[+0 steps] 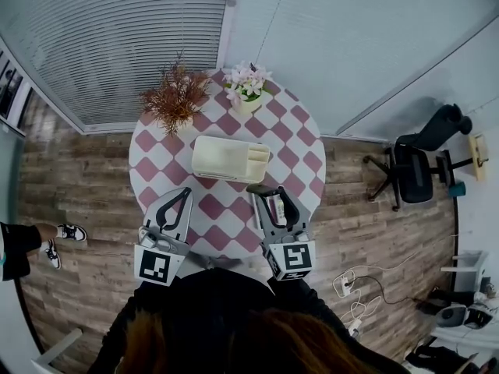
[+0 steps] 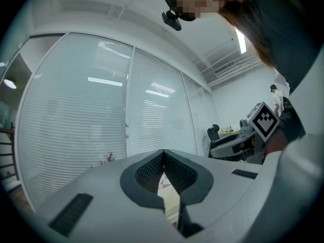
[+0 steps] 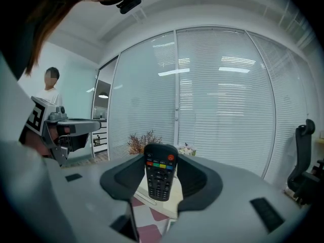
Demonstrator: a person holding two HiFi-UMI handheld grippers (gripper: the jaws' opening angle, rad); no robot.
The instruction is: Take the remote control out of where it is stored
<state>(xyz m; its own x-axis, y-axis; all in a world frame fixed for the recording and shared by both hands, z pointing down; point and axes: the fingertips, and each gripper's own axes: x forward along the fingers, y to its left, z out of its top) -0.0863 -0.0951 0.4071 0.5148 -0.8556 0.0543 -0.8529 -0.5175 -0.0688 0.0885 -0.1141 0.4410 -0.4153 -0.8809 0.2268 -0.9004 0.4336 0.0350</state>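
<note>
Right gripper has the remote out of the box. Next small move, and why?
Probably lower the remote onto the bare checked table in front of the box: it hangs clamped in the right gripper, clear of the box, above the tabletop.

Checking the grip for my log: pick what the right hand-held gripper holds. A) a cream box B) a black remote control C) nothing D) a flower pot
B: the black remote control stands clamped between the pads of the right hand-held gripper, buttons facing its camera.
</note>
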